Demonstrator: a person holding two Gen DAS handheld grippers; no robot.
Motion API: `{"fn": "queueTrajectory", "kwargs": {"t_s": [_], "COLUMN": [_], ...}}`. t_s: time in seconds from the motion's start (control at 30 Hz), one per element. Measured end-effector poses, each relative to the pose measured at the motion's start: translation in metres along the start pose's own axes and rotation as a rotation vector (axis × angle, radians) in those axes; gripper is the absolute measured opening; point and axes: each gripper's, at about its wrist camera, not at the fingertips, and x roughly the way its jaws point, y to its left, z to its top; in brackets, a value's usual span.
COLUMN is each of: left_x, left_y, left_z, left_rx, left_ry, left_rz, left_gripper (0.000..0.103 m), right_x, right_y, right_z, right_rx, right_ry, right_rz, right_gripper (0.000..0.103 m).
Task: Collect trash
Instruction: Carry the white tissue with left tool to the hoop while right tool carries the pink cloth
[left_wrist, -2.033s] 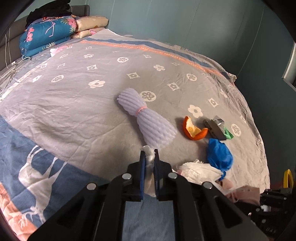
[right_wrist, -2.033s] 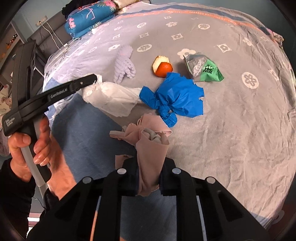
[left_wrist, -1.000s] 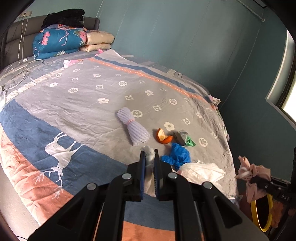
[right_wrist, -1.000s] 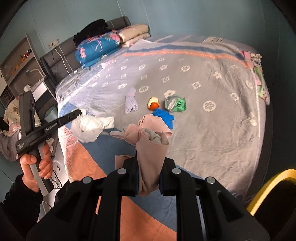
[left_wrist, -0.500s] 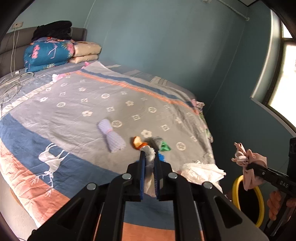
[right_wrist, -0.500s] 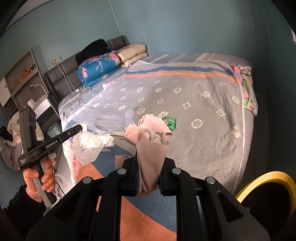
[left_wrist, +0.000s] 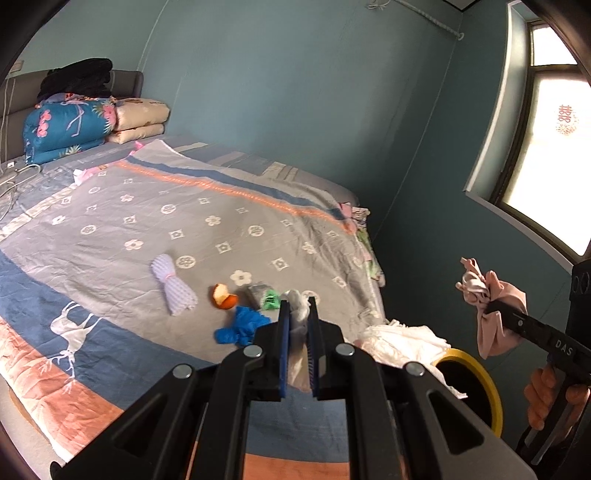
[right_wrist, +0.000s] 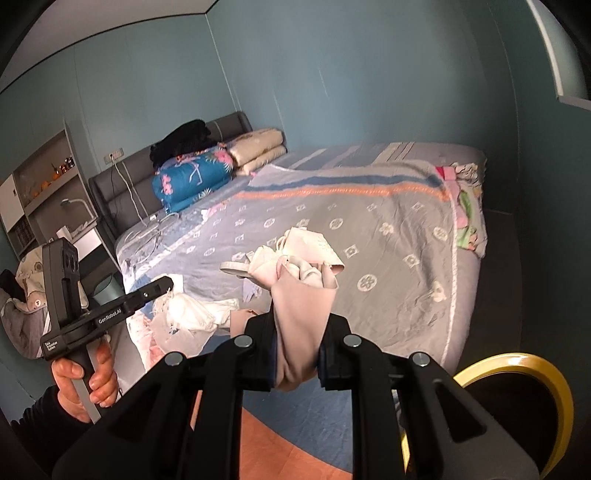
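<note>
A wide bed (left_wrist: 110, 229) with a grey patterned cover fills the room. A yellow-rimmed bin (left_wrist: 476, 373) stands by its near corner. The left gripper (left_wrist: 297, 314) has its jaws clamped on a white crumpled bag (left_wrist: 399, 341); the right gripper (right_wrist: 297, 332) has its jaws clamped on a pink cloth bundle (right_wrist: 299, 288). On the cover lie white foam netting (left_wrist: 171, 286), a blue glove (left_wrist: 240, 326), orange peel (left_wrist: 222, 296) and a green wrapper (left_wrist: 269, 298).

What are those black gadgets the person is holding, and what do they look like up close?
Each is a matte black plastic pistol-grip tool. The left gripper has two flat fingers with blue pads, joined by angular black linkage arms with round silver rivets. The right gripper is built the same. White lettering marks the side bars. A dark sleeve covers the left wrist.
</note>
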Motion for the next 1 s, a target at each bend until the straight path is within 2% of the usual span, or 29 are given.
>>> {"fn": "queueTrajectory", "kwargs": {"t_s": [0.57, 1.0], "left_x": [-0.001, 0.019], "left_y": [-0.076, -0.139], "left_z": [-0.008, -0.031], "left_rx": [0.107, 0.214], "left_ry": [0.011, 0.091], "left_rz": [-0.099, -0.188], "left_gripper": [0.008, 0.008], "right_x": [-0.071, -0.102], "right_y": [-0.037, -0.075], "right_z": [0.002, -0.005], "right_rx": [0.04, 0.094], "right_ry": [-0.114, -0.131], "right_rz": [-0.065, -0.179], "right_gripper": [0.015, 0.016]}}
